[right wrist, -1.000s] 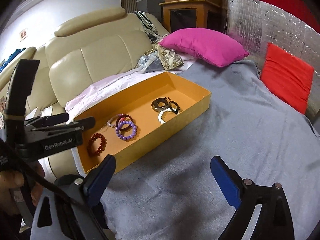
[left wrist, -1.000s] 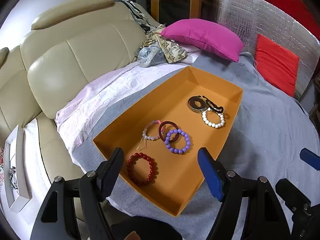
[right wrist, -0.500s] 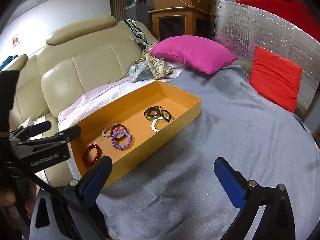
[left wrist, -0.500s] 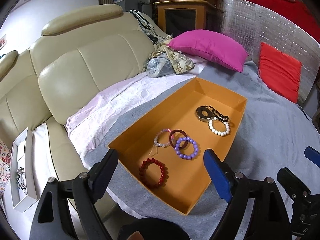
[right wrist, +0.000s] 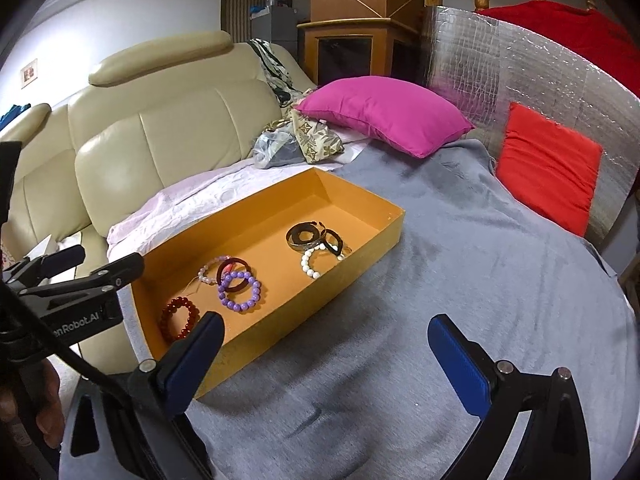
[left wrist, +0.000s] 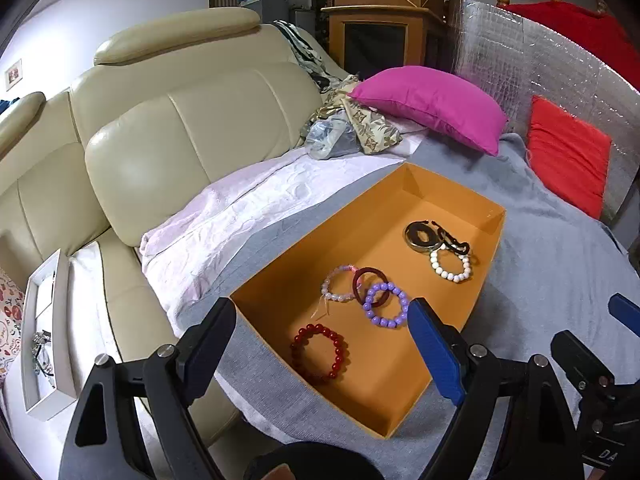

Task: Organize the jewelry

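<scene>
Bracelets all sit inside the orange box (left wrist: 472, 204) on the grey blanket (right wrist: 460, 280), mid-frame in both views. Your left gripper (left wrist: 320, 336) hangs spread wide over the box's near corner, nothing between the fingers. Your right gripper (right wrist: 324, 344) is also spread and empty, low in the frame over bare blanket beside the box.

Red bead bracelet (left wrist: 319, 353) lies alone near the bottom of the box. Purple bead bracelet (left wrist: 385, 305) overlaps a dark red bangle (left wrist: 370, 280), which overlaps a pale pink bead bracelet (left wrist: 336, 286). Toward the right end, a white bead bracelet (left wrist: 450, 266) touches a metal bangle (left wrist: 423, 236) and a black open cuff (left wrist: 454, 240).

Handling guess: beaded ones look light, floppy, likely elastic, and round beads may slip, so pinch across one side of the loop. Bangles look stiff and smooth; grip the band edge-on. Overlapping pieces may drag neighbours along.

Everything in the box fits either a sorted end or a pile awaiting sorting; can't tell which.
</scene>
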The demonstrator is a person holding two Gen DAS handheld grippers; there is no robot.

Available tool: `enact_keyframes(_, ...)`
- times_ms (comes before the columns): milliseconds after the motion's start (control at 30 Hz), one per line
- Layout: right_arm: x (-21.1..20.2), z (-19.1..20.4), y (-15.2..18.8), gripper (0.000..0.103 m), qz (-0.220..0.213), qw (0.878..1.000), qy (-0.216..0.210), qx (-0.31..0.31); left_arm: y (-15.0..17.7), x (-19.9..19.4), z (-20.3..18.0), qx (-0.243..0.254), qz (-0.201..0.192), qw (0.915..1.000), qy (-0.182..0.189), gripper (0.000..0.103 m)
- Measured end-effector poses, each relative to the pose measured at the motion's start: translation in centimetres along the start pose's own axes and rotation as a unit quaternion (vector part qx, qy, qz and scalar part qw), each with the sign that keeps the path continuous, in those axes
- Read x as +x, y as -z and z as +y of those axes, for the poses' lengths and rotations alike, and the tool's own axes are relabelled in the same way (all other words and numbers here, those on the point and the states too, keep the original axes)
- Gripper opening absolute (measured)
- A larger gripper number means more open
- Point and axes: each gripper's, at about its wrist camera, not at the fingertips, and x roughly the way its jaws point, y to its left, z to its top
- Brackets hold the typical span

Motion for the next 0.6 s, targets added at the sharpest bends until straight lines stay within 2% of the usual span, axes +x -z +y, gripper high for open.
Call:
enact_keyframes(467, 1.5, -0.3, -0.4, 0.103, 0.008, 1.000, -0.001, 0.001, -0.4, 1.3, -0.4, 0.001, 0.001, 0.9998, 0.020, 0.088)
enact_keyframes(600, 2.0, -0.2, -0.5, 0.103, 0.011, 1.000, -0.002, 0.001, -0.5, 1.5, -0.5, 0.006, -0.002, 0.9998, 0.019, 0.092)
